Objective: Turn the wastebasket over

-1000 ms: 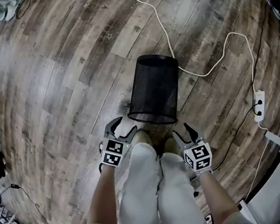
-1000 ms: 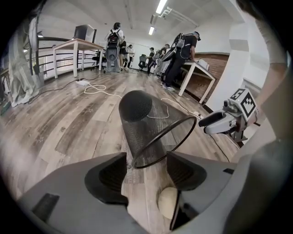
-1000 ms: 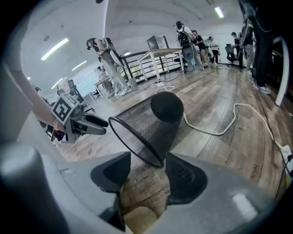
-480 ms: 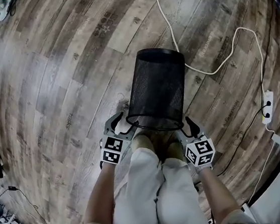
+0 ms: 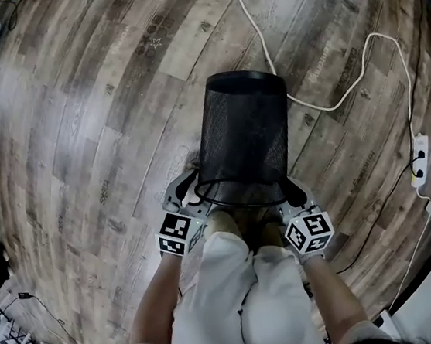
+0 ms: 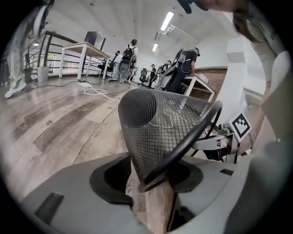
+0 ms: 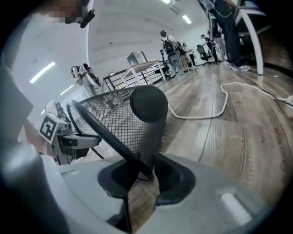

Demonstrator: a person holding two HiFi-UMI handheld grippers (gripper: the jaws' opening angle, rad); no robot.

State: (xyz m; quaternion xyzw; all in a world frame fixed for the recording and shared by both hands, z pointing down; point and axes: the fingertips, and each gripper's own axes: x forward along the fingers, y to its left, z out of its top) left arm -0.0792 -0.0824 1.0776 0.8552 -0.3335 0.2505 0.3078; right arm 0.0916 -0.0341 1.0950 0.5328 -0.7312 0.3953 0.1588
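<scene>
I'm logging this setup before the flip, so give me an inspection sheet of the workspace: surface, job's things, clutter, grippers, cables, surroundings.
Surface: wood-plank floor.
Job's things: black mesh wastebasket lying with its mouth toward the person, closed end away.
Clutter: nothing seen near the basket.
Grippers: left gripper and right gripper have just been closing, each with the rim between its fingers; the left is not pressing yet, the right's contact is unclear.
Cables: white cable passes behind the basket to a power strip.
Surroundings: tables and people in the distance.
</scene>
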